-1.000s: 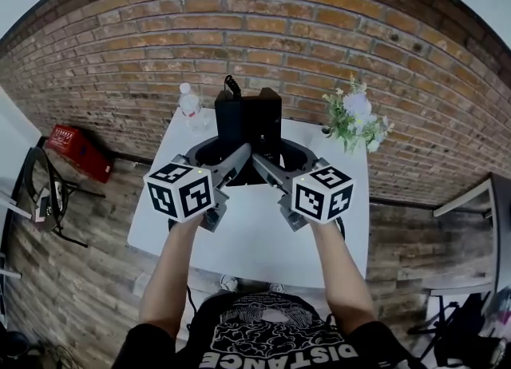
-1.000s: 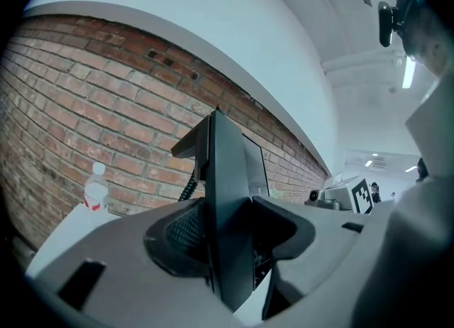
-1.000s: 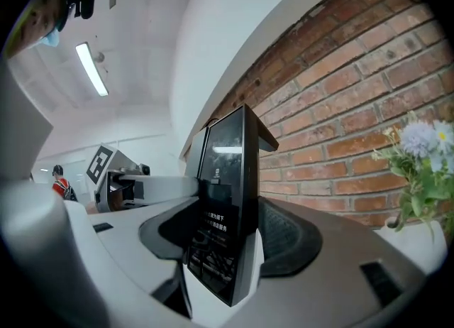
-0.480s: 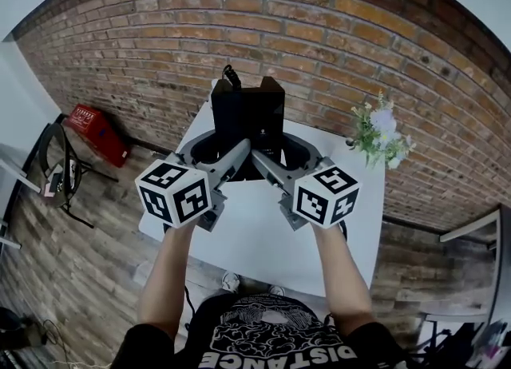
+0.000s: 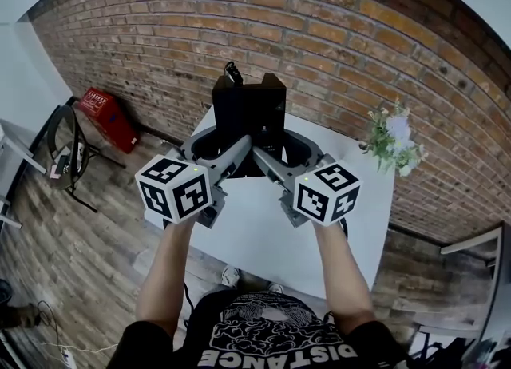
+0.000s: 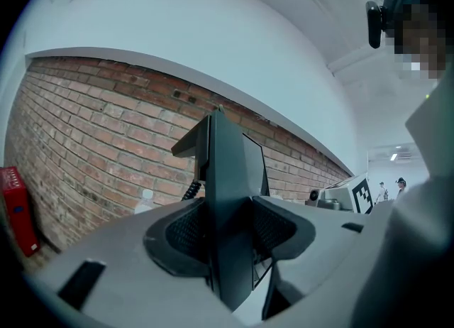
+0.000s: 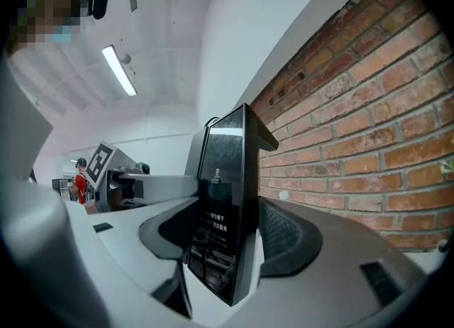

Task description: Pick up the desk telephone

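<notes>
1. The left gripper (image 6: pixel 228 231) has its fingers (image 6: pixel 183 236) clamped on the thin edge of the desk telephone (image 5: pixel 249 112). Both mesh pads press flat on either side of it, so the fingers are neither spread nor touching each other.
2. The right gripper (image 7: pixel 230 238) is doing the same. Its fingers (image 7: pixel 292 240) pinch the phone's other edge, with the glossy front panel facing the camera.
3. The key relation is that the phone sits dead centre between the two grippers, straight ahead of both. It stands on end with its long axis pointing up. Neither hand is nearer, and it's a symmetric two-handed hold with both grippers about level.
4. In the head view the phone looks lifted clear of the white bench (image 5: pixel 263 240) and held out over its far end by the brick wall (image 5: pixel 335 48). The coiled cord (image 5: pixel 232 73) pokes out the top. I'd call the pickup basically done.
5. For writing, there are a few lines of small white characters on the phone's front in the right gripper view, too tiny for me to read. There's no brand I can make out.
6. Further out, there are flowers (image 5: pixel 394 137) on the bench's right corner. The person's shirt (image 5: pixel 275 347) says "DISTANCE".
</notes>
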`<state>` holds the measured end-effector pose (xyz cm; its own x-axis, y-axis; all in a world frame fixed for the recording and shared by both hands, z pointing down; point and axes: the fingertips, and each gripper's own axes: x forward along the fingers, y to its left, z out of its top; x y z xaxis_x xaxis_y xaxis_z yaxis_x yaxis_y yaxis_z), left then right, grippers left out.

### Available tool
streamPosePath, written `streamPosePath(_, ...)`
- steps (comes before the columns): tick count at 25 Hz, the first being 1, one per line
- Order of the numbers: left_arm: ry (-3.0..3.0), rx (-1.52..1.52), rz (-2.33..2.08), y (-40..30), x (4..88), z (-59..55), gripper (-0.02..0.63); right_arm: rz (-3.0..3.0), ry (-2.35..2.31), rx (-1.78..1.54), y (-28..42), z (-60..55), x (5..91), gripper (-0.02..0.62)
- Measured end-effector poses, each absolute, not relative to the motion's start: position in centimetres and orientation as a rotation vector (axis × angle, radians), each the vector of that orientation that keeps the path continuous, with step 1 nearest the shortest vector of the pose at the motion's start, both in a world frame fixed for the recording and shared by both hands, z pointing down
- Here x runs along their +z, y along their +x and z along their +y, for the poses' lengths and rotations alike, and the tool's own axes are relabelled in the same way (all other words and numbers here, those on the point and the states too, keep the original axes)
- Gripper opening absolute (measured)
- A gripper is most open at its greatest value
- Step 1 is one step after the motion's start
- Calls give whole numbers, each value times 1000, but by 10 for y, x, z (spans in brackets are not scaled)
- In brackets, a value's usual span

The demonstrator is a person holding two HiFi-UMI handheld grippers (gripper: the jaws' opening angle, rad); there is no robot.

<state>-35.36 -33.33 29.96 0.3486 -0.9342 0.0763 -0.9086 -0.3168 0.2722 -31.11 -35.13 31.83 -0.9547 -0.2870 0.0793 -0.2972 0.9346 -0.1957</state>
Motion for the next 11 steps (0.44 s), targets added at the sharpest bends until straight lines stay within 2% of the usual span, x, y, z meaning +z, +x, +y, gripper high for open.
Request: streamPosePath(11,2326,-132,-1652,-357,306,-330,207,-3032,442,333,-315,-348,325,253)
